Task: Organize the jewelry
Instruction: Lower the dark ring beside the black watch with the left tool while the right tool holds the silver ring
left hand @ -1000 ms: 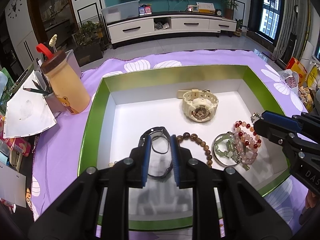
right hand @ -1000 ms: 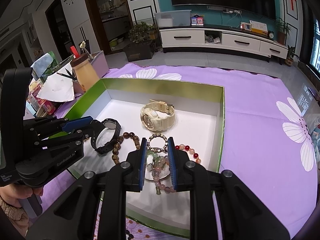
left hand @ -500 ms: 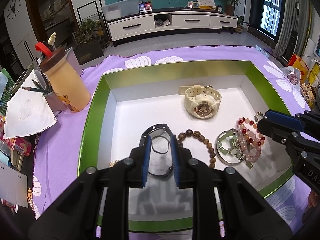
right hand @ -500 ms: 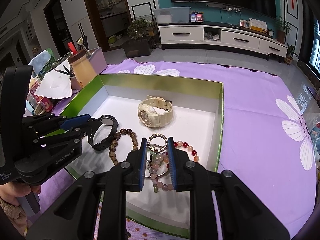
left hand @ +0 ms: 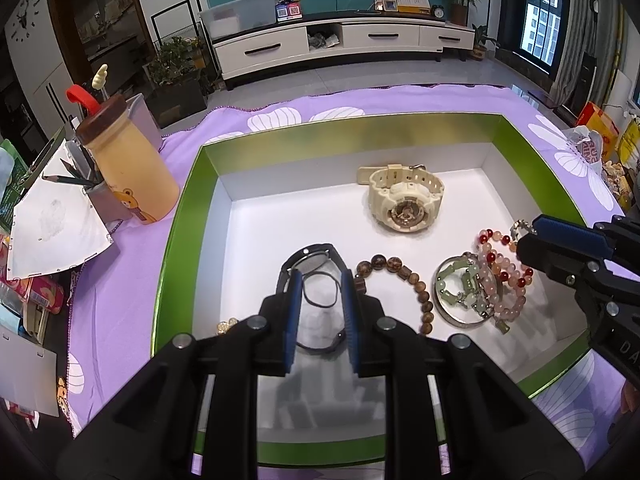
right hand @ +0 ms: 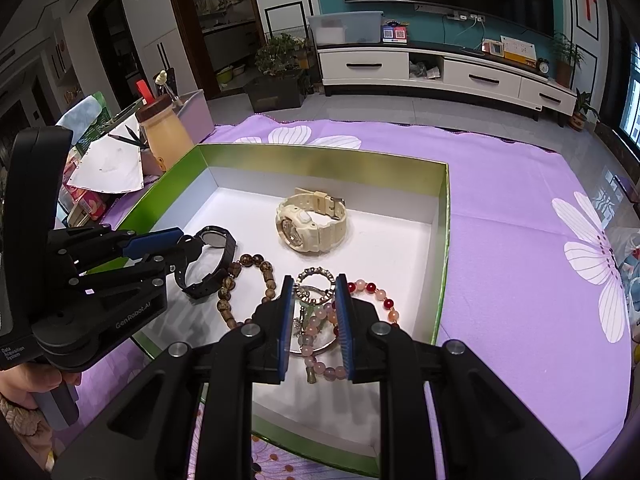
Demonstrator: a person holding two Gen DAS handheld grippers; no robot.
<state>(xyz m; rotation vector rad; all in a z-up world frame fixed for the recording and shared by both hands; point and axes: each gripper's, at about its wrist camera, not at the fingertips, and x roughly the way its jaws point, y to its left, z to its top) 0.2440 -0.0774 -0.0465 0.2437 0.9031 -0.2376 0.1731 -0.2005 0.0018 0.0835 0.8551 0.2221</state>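
Observation:
A green-rimmed white tray [left hand: 180, 240] holds the jewelry. A cream watch [left hand: 404, 200] lies at the back. A black watch [left hand: 316, 252] lies at the front left, with a brown bead bracelet [left hand: 416, 280] beside it. At the right are a silver bangle [left hand: 460, 292] with green stones and a pink and red bead bracelet [left hand: 500, 276]. My left gripper [left hand: 320, 276] hovers over the black watch, jaws narrowly apart and pressing nothing. My right gripper [right hand: 314, 280] hangs over the bangle and pink beads [right hand: 320, 364], also narrowly apart and empty. Its tips [left hand: 524, 240] show at the tray's right side.
The tray rests on a purple flowered cloth [right hand: 520, 240]. Left of it stand a tan bottle with a brown lid [left hand: 128, 160], a pencil cup [left hand: 100, 196] and a paper sheet [left hand: 56, 232]. A person's hand [right hand: 24, 384] holds the left gripper. Small gold beads [left hand: 226, 324] lie in the tray's front left corner.
The right wrist view has shifted slightly. The jewelry lies where it was and both grippers keep the same narrow gap.

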